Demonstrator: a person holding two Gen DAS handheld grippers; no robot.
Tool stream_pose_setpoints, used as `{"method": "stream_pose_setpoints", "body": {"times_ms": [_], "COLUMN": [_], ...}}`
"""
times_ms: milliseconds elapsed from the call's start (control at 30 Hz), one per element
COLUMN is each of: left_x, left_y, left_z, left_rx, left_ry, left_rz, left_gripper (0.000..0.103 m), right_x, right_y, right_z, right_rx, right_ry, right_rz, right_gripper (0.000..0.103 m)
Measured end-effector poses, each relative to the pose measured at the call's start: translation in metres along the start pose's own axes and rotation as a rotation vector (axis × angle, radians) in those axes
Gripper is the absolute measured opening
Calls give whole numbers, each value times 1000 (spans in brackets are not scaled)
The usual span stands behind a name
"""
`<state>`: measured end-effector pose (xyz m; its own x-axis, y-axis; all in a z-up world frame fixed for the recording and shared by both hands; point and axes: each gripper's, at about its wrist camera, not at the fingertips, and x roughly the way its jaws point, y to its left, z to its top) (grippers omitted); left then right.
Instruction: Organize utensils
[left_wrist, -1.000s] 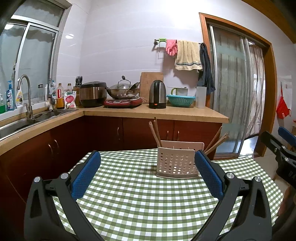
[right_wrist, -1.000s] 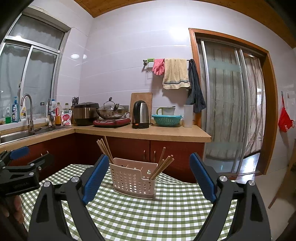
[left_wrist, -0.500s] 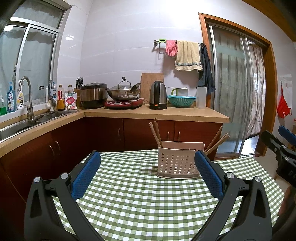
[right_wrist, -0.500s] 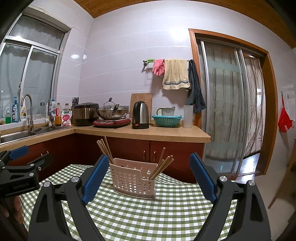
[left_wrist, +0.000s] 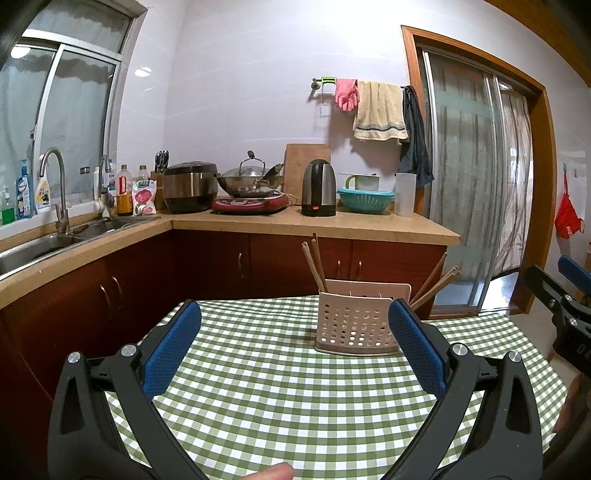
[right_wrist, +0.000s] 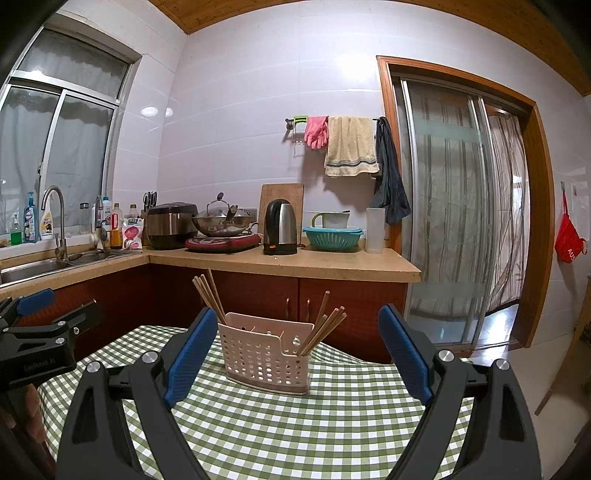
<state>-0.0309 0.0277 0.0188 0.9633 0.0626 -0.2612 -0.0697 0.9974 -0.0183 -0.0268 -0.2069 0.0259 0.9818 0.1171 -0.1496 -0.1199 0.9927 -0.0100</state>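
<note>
A: Obs. Left hand-held gripper (left_wrist: 293, 339) & right hand-held gripper (right_wrist: 295, 354) both w/ jaws wide apart, nothing between pads. Why?

B: Prob. ready pose; neither touches anything. Both aim across the table (right_wrist: 332, 435) at the caddy (right_wrist: 264, 360).

A: Caddy loc?

B: Upright on checked cloth, approx. 12 o'clock from the right unit, 1 o'clock from the left. Chopsticks (right_wrist: 208, 295) lean out at its 11 o'clock end; 2nd bunch (right_wrist: 325, 326) splays toward 1 o'clock.

A: Why split?

B: Two bunches at opposite ends, likely separate compartments; dividers hard to read. Splayed bunch looks like the one needing tidying, judgement only.
</note>
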Motion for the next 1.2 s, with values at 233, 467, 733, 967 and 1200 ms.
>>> {"method": "stream_pose_setpoints", "body": {"times_ms": [233, 467, 733, 967, 1200], "left_x": [0, -1, 2, 8, 18], "left_y": [-1, -5, -5, -7, -15], "left_z": [1, 0, -2, -7, -14], "left_rx": [14, 32, 27, 53, 70], "left_ry": [-9, -26, -19, -10, 13], "left_rz": [11, 27, 25, 26, 39], "left_gripper": [99, 99, 99, 99, 99], "right_x": [0, -1, 1, 6, 15], "right_y": [0, 0, 1, 1, 1], "right_z": [0, -4, -7, -13, -19], "right_rx": [-1, -2, -2, 0, 1], "right_ry": [1, 9, 15, 30, 58], "right_rz": [0, 3, 4, 5, 11], "right_gripper": [86, 86, 86, 86, 86]}}
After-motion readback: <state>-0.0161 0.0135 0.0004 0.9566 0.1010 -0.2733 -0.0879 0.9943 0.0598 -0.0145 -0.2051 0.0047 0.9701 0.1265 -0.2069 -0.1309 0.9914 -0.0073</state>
